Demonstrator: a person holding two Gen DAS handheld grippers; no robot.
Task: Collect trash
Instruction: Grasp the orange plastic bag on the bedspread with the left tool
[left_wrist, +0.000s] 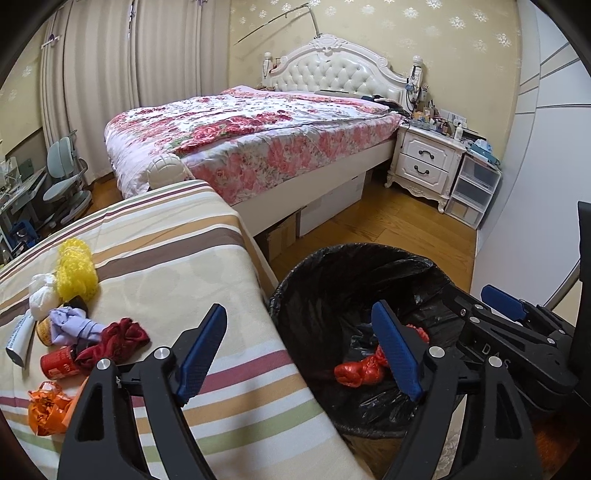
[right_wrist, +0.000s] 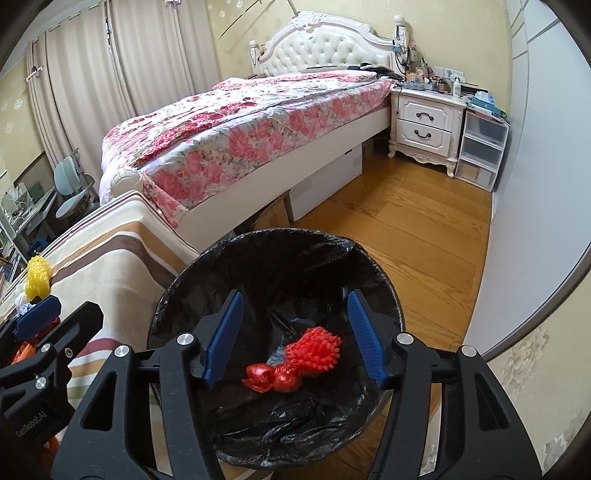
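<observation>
**A:** Both tongs are empty. The right tongs (right_wrist: 295, 336) hang over the bin (right_wrist: 177, 295) with the jaws apart, nothing between them. The left tongs (left_wrist: 303, 350) stand wider still, straddling the gap between the tabletop (left_wrist: 207, 258) and the bin's rim. Two red pieces already lie at the bottom of the liner: a spiky red ball (right_wrist: 319, 349) and a crumpled red wrapper (right_wrist: 273, 376), touching each other.

**B:** And what is left?

**A:** In the left wrist view, a cluster on the striped cloth at about nine o'clock: a yellow mesh puff (left_wrist: 75, 271), a white wad (left_wrist: 42, 297), a lilac cloth scrap (left_wrist: 72, 325), a dark red rag (left_wrist: 118, 341), a red can (left_wrist: 59, 365) lying on its side, a white tube (left_wrist: 18, 341), and an orange wrapper (left_wrist: 46, 406) nearest the camera, at eight o'clock.

**B:** Where could it slip?

**A:** I'd guess the can first. Lying on its side on soft cloth, it may roll if the pads nudge it off centre. The rag partly covers it, so a pinch there could drag both, or catch the tablecloth itself.

**B:** And the bin?

**A:** It stands just beside the tabletop's edge, at four o'clock from the pile. The two tongs sit close together, so a swing across by the left one could knock the right, or clip the liner's rim and pull it inward. Light pieces like the mesh puff may also drop short onto the floor (right_wrist: 424, 229).
</observation>
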